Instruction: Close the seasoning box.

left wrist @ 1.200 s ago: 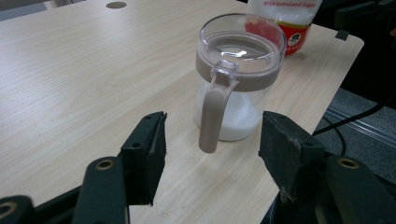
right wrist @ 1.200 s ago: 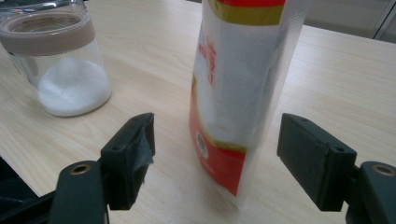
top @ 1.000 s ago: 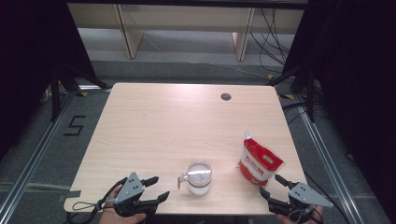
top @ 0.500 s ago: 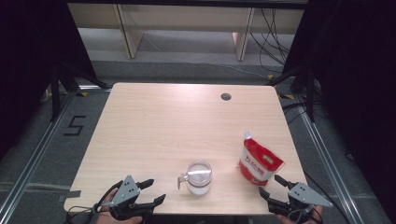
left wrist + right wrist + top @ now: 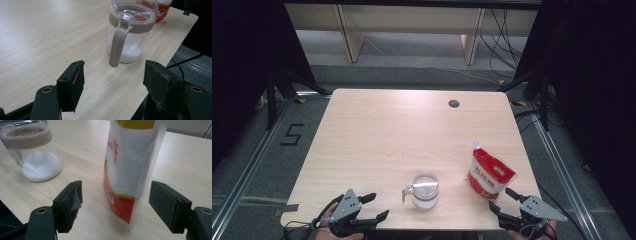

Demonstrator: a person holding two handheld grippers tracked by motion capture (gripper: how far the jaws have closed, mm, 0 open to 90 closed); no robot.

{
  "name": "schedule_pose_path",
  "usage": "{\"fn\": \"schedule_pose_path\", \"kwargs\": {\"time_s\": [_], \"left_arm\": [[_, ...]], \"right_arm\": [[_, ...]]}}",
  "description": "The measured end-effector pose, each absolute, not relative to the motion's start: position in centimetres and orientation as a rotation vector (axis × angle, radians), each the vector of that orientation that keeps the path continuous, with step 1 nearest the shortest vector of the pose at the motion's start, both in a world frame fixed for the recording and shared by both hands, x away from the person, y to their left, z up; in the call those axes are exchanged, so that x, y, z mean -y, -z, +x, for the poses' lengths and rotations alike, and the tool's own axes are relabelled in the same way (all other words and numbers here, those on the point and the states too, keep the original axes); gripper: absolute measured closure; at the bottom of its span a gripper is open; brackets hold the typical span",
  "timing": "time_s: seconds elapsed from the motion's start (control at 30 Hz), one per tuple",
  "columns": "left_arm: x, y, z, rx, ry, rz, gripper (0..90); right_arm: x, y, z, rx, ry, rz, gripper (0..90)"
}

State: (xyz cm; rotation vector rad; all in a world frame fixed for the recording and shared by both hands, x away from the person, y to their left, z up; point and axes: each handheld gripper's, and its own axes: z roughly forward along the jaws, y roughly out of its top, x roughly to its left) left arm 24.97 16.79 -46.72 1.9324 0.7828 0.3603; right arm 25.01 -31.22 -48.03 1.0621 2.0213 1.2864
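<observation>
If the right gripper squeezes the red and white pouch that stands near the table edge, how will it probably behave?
The pouch looks like thin film with crimped side seals, so it will probably dent and flex rather than stay stiff. It stands tall on a narrow base, so a push high up may tip it. The film looks glossy, so the open right gripper might slip on it.

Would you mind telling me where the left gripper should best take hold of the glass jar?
Probably by its handle: it sticks out from the jar toward the open left gripper, hanging clear of the glass, so jaws coming straight in from the near-left side could close across it.
</observation>
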Motion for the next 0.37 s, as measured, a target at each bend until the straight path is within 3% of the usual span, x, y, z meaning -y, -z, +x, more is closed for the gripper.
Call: {"fn": "schedule_pose_path", "kwargs": {"time_s": [0.37], "left_arm": [[-16.72,46.74,24.88,-0.796,-0.349,1.918,32.6]], "right_arm": [[31.13,48.15,24.96,-2.023,-1.296,1.095,27.3]]}}
